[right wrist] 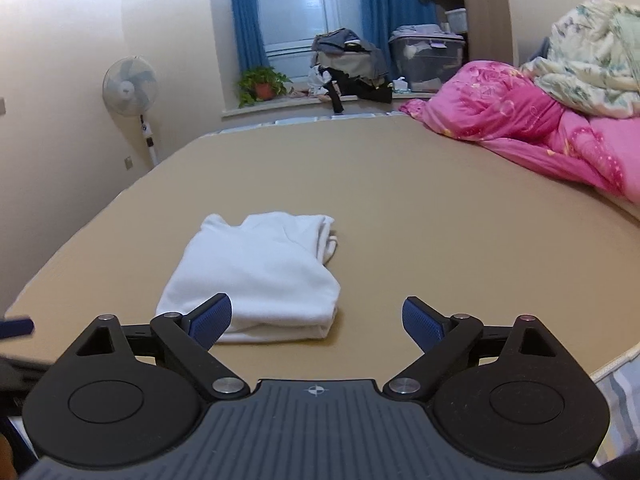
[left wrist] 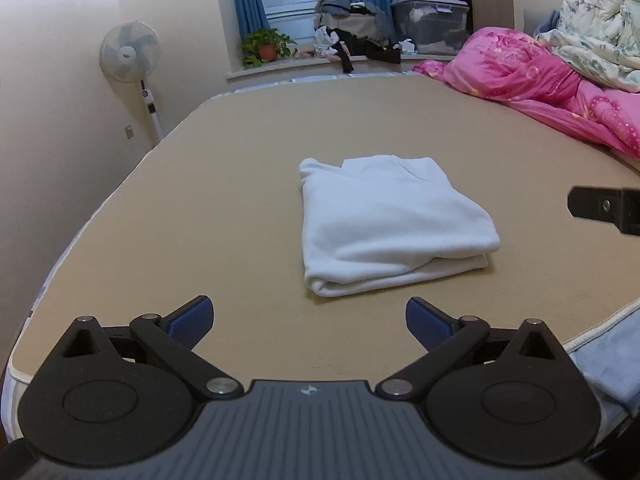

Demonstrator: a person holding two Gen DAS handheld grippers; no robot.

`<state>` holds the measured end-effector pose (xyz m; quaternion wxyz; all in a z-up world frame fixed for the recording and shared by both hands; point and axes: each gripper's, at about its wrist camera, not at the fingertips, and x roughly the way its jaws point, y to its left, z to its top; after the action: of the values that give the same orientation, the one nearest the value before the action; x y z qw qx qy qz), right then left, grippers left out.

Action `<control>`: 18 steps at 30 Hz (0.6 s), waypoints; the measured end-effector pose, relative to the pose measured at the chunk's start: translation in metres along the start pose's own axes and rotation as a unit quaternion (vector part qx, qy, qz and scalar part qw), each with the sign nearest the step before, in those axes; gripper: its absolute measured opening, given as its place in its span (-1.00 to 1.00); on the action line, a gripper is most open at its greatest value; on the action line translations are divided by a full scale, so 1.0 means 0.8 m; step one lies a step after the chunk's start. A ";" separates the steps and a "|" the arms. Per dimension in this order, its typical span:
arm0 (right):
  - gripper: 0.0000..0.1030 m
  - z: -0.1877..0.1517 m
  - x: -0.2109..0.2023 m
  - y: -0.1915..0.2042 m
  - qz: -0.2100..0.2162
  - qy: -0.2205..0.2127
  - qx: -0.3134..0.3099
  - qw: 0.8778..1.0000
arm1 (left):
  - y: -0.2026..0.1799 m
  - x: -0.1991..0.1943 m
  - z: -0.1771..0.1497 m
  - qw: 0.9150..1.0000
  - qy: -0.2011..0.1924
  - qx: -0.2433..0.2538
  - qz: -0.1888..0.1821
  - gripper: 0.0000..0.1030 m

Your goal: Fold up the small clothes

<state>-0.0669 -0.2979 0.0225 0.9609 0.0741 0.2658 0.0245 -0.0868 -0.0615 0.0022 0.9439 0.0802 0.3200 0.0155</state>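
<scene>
The white garment (left wrist: 384, 224) lies folded into a compact rectangle on the tan bed (left wrist: 200, 200), and neither tool touches it. In the left wrist view it sits at the centre of the frame, just right of the midline and clear ahead of the left tool (left wrist: 310, 320), whose blue pads stand spread as wide as they go with nothing between them. In the right wrist view the same bundle (right wrist: 256, 276) fills the lower left of the frame, so it lies ahead and to the left of the right tool (right wrist: 318, 320), also fully spread and empty; its left pad overlaps the bundle's near edge in the picture, though whether it hangs above or in front of it I cannot tell. The bundle's long axis runs away from both cameras, towards the window. The left tool appears the more squarely aligned. The fold looks finished.
</scene>
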 end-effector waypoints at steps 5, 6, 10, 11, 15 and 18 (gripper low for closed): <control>0.80 -0.007 0.022 0.001 0.002 0.011 0.002 1.000 | 0.004 0.010 0.008 1.000 -0.011 -0.008 0.000 0.99; 0.80 -0.007 0.026 0.001 0.007 0.015 0.010 1.000 | 0.006 0.012 0.008 1.000 -0.012 -0.013 -0.002 0.99; 0.80 -0.002 0.035 0.008 0.017 0.011 0.017 1.000 | 0.012 0.031 0.005 0.999 0.012 -0.035 -0.012 0.99; 0.80 -0.003 0.037 0.012 0.019 0.013 0.012 1.000 | 0.014 0.036 0.005 0.999 0.020 -0.043 -0.017 0.99; 0.80 -0.008 0.040 0.025 0.023 0.017 -0.024 0.999 | 0.015 0.045 0.009 0.996 0.030 -0.075 -0.028 0.99; 0.80 -0.010 0.039 0.026 0.022 0.016 -0.041 0.999 | 0.013 0.046 0.011 0.996 0.025 -0.079 -0.029 0.99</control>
<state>-0.0446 -0.2740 0.0033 0.9581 0.0398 0.2778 0.0576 -0.0516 -0.0498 -0.0114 0.9390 -0.0044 0.3435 0.0152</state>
